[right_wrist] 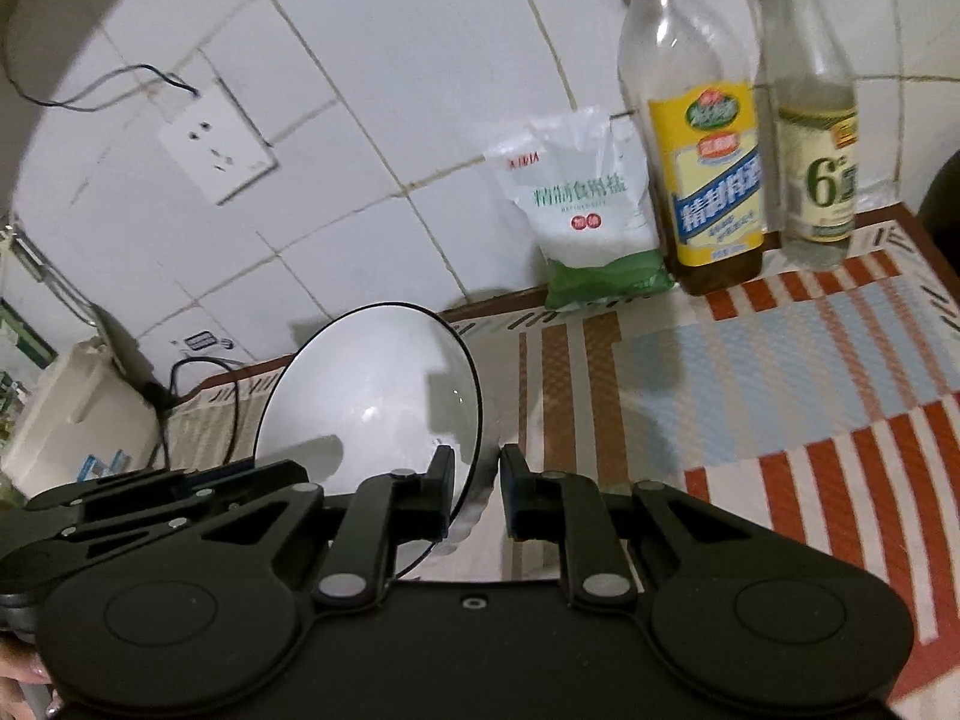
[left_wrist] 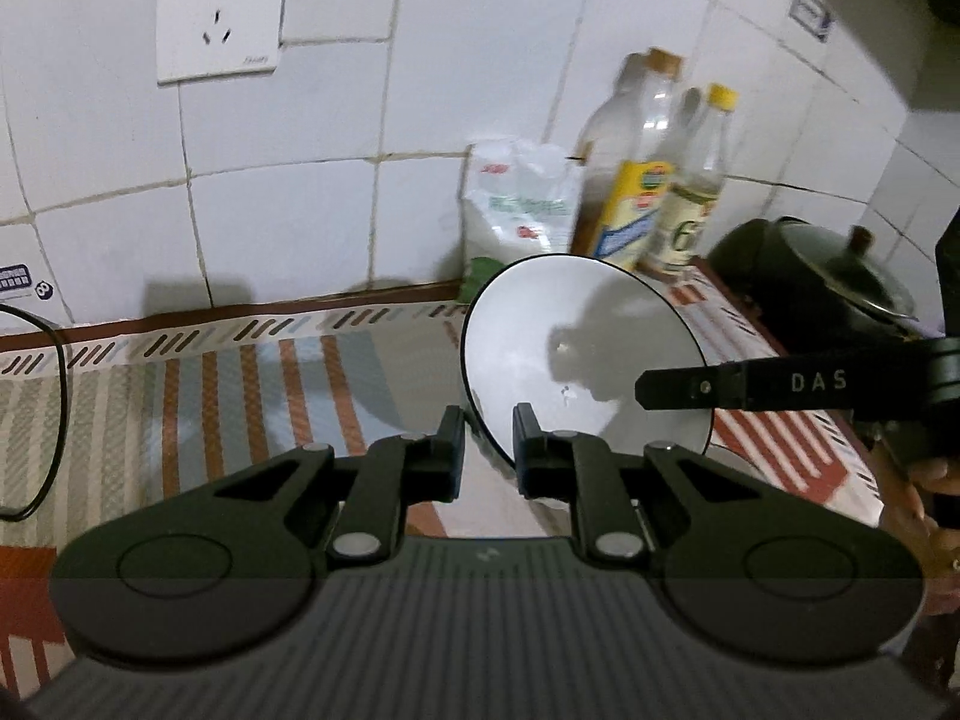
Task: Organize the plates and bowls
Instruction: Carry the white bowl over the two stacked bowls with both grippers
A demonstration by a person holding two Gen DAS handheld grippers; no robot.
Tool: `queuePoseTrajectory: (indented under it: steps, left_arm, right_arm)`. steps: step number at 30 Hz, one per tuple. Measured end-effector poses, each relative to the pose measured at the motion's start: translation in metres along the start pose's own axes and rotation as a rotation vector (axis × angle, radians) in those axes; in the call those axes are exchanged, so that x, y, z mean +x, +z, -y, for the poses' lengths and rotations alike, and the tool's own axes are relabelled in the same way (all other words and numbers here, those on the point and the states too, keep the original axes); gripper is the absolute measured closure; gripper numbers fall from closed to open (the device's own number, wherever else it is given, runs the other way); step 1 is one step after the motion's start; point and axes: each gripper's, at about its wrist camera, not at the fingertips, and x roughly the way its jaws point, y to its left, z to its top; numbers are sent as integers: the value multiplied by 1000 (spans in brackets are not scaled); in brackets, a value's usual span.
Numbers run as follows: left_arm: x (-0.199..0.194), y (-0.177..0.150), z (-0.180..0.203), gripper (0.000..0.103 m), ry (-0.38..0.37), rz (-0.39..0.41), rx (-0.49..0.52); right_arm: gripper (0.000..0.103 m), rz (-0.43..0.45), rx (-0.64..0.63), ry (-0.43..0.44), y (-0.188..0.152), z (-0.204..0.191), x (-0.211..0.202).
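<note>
Left gripper (left_wrist: 489, 450) pinched on near rim of white bowl (left_wrist: 576, 348); right gripper (right_wrist: 477, 489) clamps opposite rim; bottles (right_wrist: 696, 138) beyond, striped mat (right_wrist: 780, 372) below

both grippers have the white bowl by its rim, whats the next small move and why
Probably keep it level and carry it slowly toward wherever the dishes get stacked. The left gripper and right gripper each pinch opposite sides of the white bowl, which appears lifted off the striped mat. No stack is in view yet, so move together gently.
</note>
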Motion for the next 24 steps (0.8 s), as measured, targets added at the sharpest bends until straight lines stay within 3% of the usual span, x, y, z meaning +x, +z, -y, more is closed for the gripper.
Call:
queuePoseTrajectory:
  steps: [11,24]
  left_arm:
    - [-47,-17,48,88,-45,-23,30]
    - [-18,-33,84,88,-75,-135,41]
  right_arm:
    - [83,44,-4,-39,-38,3,-67]
    - [83,63,58,-73,-64,45,-79]
